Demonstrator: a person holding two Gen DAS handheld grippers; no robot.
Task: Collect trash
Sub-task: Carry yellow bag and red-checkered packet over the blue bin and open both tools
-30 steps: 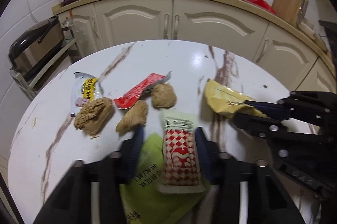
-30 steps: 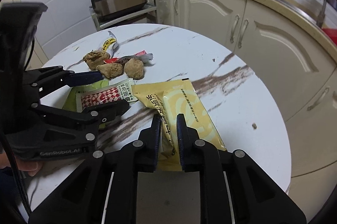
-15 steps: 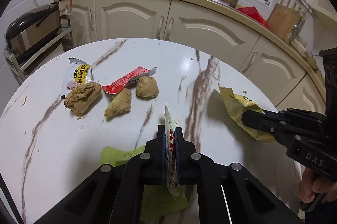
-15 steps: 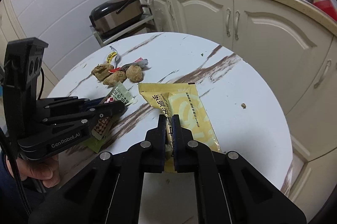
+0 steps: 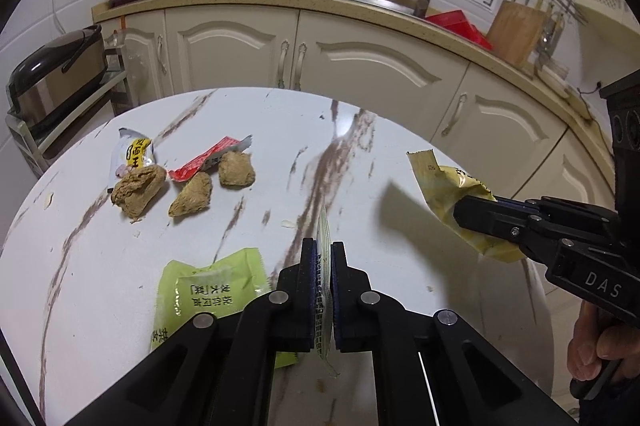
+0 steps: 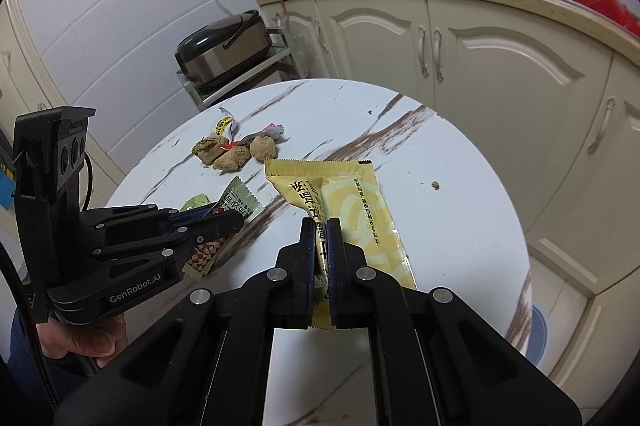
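My left gripper (image 5: 323, 251) is shut on a red-and-white checked wrapper (image 5: 324, 286), which I see edge-on, lifted off the round marble table (image 5: 280, 130). In the right wrist view the same wrapper (image 6: 240, 204) hangs from the left gripper (image 6: 236, 222). My right gripper (image 6: 321, 226) is shut on a yellow wrapper (image 6: 352, 202), also raised; from the left wrist view the yellow wrapper (image 5: 448, 190) sticks out of the right gripper (image 5: 460, 214). A green wrapper (image 5: 208, 294) lies flat on the table below my left fingers.
Three brown crumpled lumps (image 5: 192, 194) lie on the table's far left with a red wrapper (image 5: 208, 158) and a white-yellow wrapper (image 5: 134, 152). Cream cabinets (image 5: 360, 66) run behind the table. A rice cooker (image 5: 52, 66) sits on a rack at left.
Both grippers closed on their wrappers and rose from the table. The checked wrapper left the green one, which stayed flat; the yellow wrapper now hangs in the air.
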